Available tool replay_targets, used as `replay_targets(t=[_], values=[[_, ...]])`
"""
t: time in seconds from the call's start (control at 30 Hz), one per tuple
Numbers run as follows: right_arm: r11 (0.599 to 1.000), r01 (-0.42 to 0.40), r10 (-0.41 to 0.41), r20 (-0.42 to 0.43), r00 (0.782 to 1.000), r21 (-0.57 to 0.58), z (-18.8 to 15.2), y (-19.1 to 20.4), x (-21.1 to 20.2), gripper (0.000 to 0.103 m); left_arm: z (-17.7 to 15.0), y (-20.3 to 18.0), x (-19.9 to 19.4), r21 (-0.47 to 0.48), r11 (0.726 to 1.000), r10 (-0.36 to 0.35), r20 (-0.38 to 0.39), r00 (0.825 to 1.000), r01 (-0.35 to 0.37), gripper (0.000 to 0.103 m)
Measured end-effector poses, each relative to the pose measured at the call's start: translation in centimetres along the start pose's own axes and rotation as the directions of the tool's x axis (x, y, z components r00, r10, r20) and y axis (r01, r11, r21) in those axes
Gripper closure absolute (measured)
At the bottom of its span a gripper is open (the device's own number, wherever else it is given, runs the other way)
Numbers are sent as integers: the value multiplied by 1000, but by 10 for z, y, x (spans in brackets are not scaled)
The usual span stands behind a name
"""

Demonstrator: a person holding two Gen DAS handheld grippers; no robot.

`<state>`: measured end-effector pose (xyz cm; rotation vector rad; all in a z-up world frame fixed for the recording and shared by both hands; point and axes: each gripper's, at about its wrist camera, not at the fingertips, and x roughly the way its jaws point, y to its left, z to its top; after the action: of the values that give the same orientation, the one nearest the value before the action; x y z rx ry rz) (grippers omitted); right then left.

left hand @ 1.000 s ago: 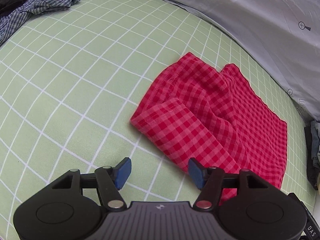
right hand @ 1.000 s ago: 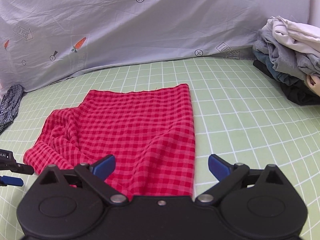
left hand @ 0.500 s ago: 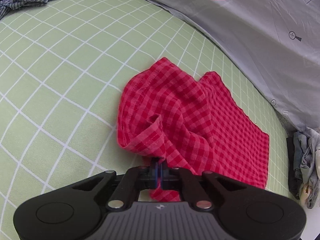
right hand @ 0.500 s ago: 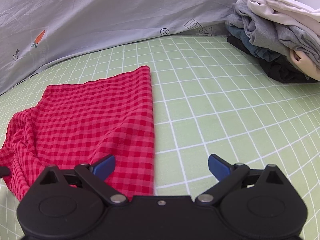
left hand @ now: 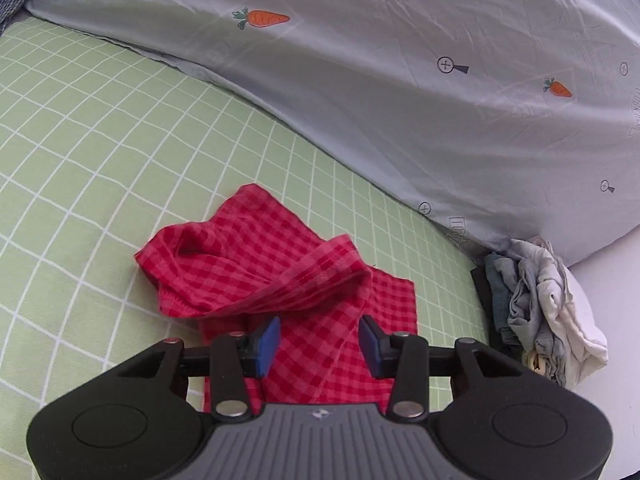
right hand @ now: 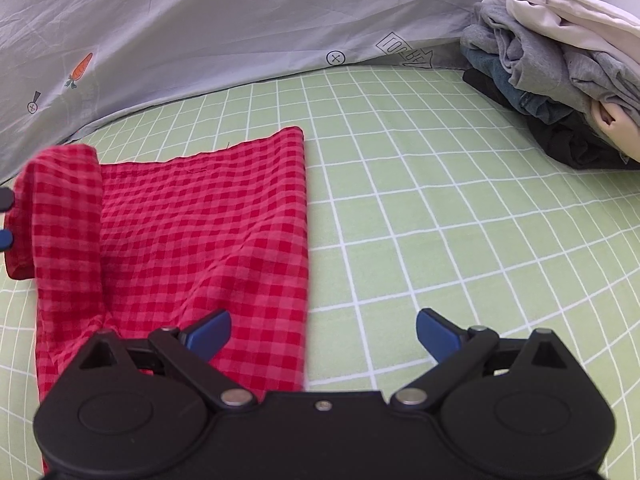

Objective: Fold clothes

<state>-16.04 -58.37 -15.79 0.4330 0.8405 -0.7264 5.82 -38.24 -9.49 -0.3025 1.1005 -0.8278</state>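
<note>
A: How many things do you see?

B: One red checked cloth point(left hand: 280, 276), one pile of folded clothes point(right hand: 560, 80), one grey blanket with carrots point(left hand: 400, 80), and two tools. All of it is on one green bed sheet with white lines point(right hand: 440, 200).

A: Where is the red cloth?

B: It lies on the bed sheet, near the grey blanket. Its left part is bunched up and lifted into a hump. Its right part lies flat.

A: What is the left tool point(left hand: 319, 342) doing?

B: Its blue pads point(left hand: 266, 344) are partway apart and opening. Red cloth shows between them, lying below, but the pads do not press on it. The hump of cloth is just in front of this tool.

A: And the right tool point(right hand: 323, 334)?

B: Its jaws are wide apart. It holds nothing. The cloth's right edge lies below, nearer the left pad; the right pad is over bare sheet.

A: Where is the pile?

B: Far to the right, well apart from the red cloth.
</note>
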Motion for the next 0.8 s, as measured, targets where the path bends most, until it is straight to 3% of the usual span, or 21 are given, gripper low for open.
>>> replay_targets(t=[0.13, 0.33, 0.4, 0.53, 0.8], values=[[999, -40, 40, 10, 999, -3, 5, 4, -1, 13, -6, 24, -4, -43, 996, 83, -20, 996, -83, 58], [985, -164, 165, 17, 986, -50, 25, 26, 4, 36, -7, 38, -3, -39, 983, 176, -33, 984, -177, 58], [977, -201, 202, 14, 979, -77, 34, 37, 7, 52, -7, 40, -2, -34, 982, 185, -39, 982, -187, 58], [955, -278, 280, -1, 960, -103, 48, 61, 18, 53, -4, 43, 4, -38, 981, 190, -47, 981, -192, 58], [923, -363, 360, -49, 932, -125, 73, 105, 53, 53, 7, 48, 18, -30, 968, 247, -63, 967, -249, 58]])
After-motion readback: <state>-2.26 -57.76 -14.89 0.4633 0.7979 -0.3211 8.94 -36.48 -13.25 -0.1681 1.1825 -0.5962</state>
